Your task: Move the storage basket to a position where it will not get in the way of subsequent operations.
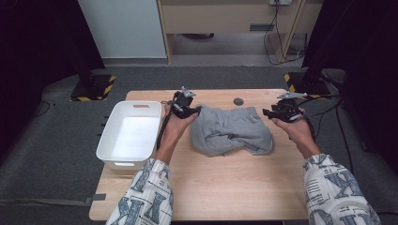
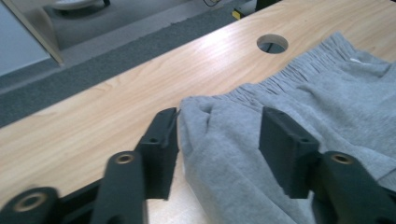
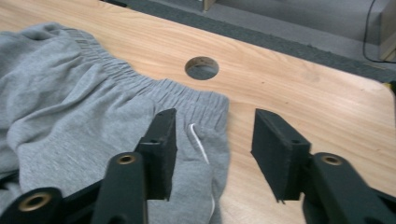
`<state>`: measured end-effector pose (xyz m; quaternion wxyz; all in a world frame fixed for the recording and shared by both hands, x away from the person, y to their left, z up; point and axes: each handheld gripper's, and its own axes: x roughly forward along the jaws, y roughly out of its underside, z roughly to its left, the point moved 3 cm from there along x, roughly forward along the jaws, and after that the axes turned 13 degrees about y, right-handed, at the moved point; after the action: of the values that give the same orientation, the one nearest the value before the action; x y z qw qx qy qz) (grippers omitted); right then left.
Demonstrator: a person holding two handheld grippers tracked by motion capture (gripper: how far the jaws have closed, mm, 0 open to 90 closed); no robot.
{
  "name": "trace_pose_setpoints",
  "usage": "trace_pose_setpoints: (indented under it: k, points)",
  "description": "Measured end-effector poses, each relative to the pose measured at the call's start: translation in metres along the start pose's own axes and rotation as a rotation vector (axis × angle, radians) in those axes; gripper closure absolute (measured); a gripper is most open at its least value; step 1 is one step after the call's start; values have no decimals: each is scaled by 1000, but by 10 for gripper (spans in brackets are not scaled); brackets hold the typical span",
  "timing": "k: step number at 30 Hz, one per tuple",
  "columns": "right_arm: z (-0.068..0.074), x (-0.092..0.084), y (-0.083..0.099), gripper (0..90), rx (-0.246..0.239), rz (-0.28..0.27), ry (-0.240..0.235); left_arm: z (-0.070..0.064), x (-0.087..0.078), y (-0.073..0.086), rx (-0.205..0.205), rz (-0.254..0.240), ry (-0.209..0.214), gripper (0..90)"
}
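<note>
A crumpled pair of grey shorts (image 1: 232, 129) with an elastic waistband lies in the middle of the wooden table (image 1: 225, 183). My left gripper (image 1: 199, 111) is at the left end of the shorts and my right gripper (image 1: 265, 113) at the right end, each held in a hand. In the left gripper view the left gripper (image 2: 219, 119) stands open, its jaws on either side of the waistband corner of the shorts (image 2: 327, 93) without pressing it. In the right gripper view the right gripper (image 3: 215, 116) is open over the other waistband corner of the shorts (image 3: 70, 107), where a white drawstring (image 3: 198, 140) shows.
A white plastic bin (image 1: 105, 136) sits at the table's left edge, beside my left forearm. A round hole (image 1: 238, 101) is in the tabletop just behind the shorts. Grey carpet surrounds the table, with stand feet and cables beyond the far edge.
</note>
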<state>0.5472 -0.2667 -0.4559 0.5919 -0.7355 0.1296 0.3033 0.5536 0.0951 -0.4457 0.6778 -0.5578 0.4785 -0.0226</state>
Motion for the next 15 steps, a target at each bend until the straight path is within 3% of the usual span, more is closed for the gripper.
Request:
trace_pose_setpoints:
  k: [6,9,15]
  points:
    - [6,-5,2,409,-10,-5,-12,-4,-4,3,-19,-9,27,292]
    - [9,-7,2,360,-10,-13,-17,-5,-5,4,-33,-11,63,216]
    - [17,-13,4,265,-22,-21,-43,-13,-8,9,-23,-14,89,131]
